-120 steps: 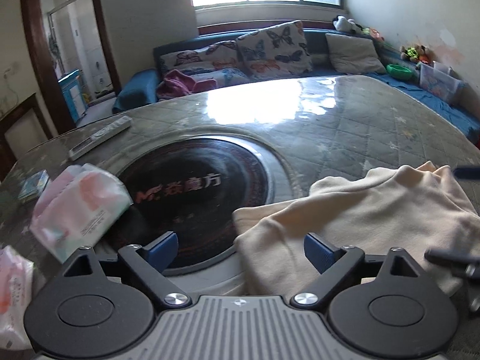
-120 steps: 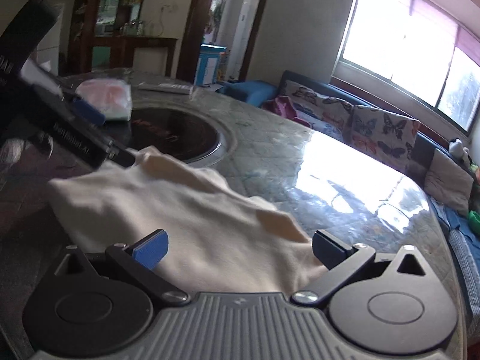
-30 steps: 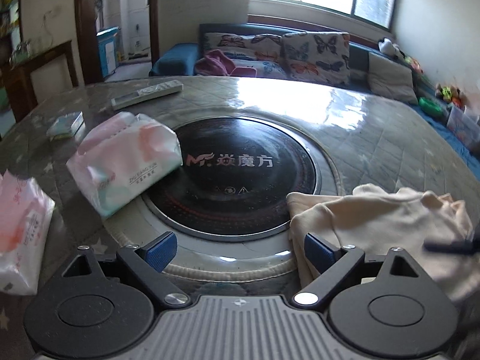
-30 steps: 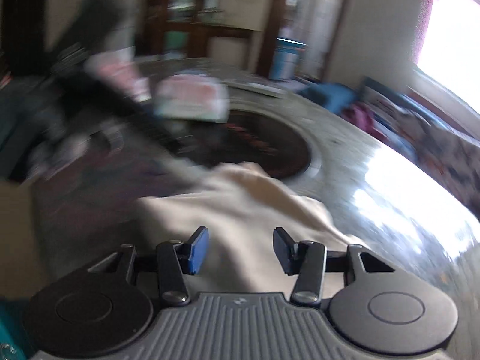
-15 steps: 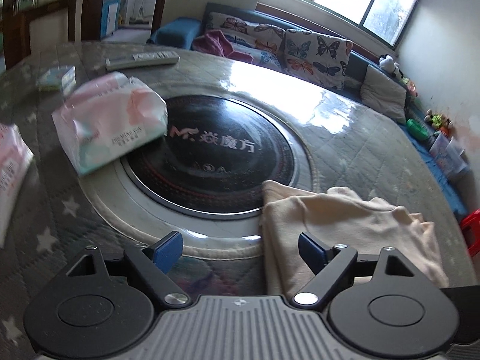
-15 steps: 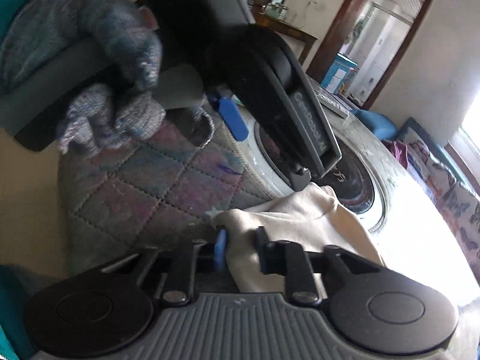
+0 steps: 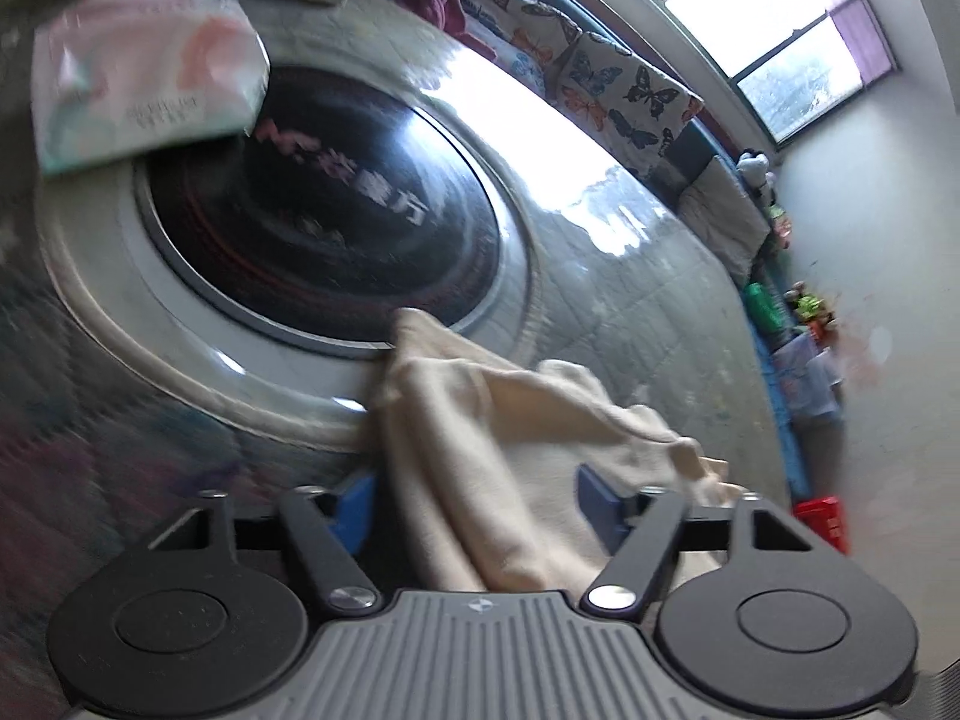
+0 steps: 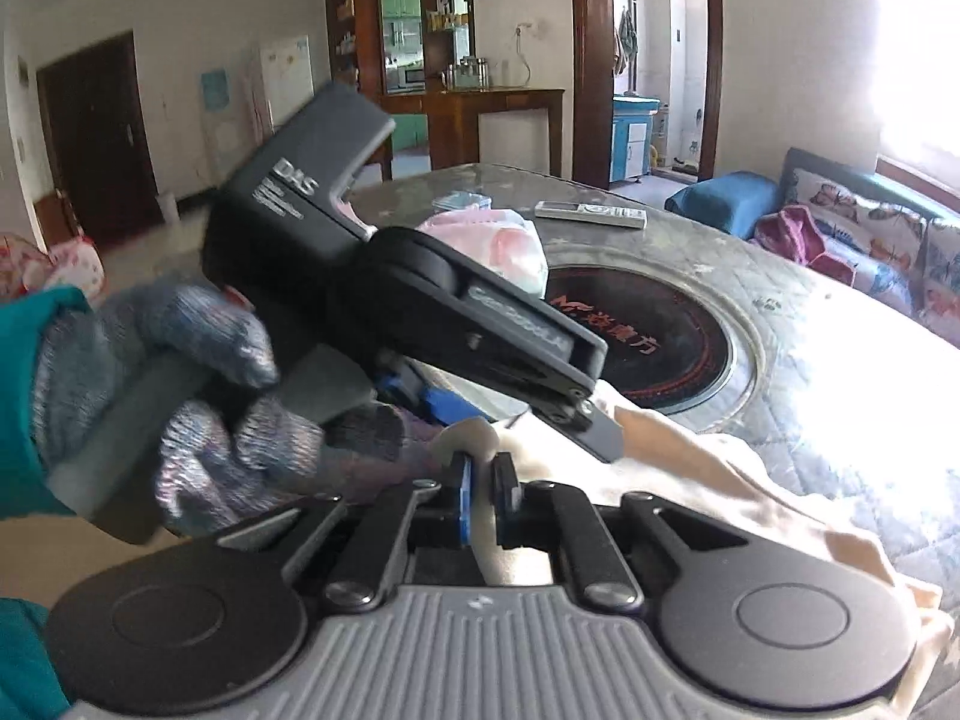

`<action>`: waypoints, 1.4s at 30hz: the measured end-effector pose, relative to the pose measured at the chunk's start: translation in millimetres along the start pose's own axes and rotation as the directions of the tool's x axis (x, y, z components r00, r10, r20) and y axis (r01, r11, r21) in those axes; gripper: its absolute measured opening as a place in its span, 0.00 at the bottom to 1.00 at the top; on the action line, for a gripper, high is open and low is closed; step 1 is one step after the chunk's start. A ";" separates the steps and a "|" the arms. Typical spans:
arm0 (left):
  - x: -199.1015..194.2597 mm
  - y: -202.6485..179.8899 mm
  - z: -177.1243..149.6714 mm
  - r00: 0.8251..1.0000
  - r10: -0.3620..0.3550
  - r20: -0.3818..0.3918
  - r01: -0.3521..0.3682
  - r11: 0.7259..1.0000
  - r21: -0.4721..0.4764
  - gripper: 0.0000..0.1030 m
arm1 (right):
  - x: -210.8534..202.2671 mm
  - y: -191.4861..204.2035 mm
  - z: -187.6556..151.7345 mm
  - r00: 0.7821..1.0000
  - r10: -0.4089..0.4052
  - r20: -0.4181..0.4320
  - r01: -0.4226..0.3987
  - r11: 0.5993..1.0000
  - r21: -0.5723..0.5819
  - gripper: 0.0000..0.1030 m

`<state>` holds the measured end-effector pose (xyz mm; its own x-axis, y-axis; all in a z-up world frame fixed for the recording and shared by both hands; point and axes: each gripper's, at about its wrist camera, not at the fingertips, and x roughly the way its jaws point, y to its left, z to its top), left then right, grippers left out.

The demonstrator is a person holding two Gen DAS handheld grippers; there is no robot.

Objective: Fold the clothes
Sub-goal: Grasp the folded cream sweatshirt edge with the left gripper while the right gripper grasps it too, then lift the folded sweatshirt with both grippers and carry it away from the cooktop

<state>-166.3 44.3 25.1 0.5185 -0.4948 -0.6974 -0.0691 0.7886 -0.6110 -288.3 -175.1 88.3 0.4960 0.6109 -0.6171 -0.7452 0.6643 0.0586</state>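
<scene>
Cream garment [image 7: 510, 456], some soft top or jumper, lay rumpled on the quilted round table [image 7: 630, 300], one corner lapping the pale ring around the black induction hob [image 7: 324, 204] set in the table's middle. Beyond it ran the butterfly-cushioned sofa [image 7: 606, 72] under the window, and on the hob's far edge sat a pink-and-green tissue pack [image 7: 144, 66], with a remote control [image 8: 591, 214] further back. The right gripper [image 8: 486, 495] had its fingers drawn close together on a fold of the cloth's near edge, the fabric bunched up between the blue pad [image 8: 463, 501] and its black mate. The left gripper [image 7: 474, 501], carried in a grey knitted glove [image 8: 198, 396], stood spread wide with the cloth running between its fingers but not pinched. I took this for the gathering stage of a fold: one corner secured, the other hand reaching for its hold. The next move seemed to call for the left claw to close on the opposite edge, then both to lift and draw the cloth taut before laying it over. Much of the left view was smeared with motion, the garment's sleeves and collar could not be told apart, and its near hem was hidden behind both gripper bodies.
</scene>
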 end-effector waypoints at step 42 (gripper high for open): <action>3.8 -6.5 -5.8 0.999 -0.051 0.003 0.051 0.998 0.039 0.16 | -92.8 -168.7 -95.2 0.939 -0.343 0.029 0.257 0.755 0.603 0.08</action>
<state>-168.8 35.3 24.2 0.5238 -0.5332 -0.6643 -0.0093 0.7762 -0.6304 -251.0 -384.8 61.0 0.7341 0.3588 -0.5764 -0.1670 0.9183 0.3590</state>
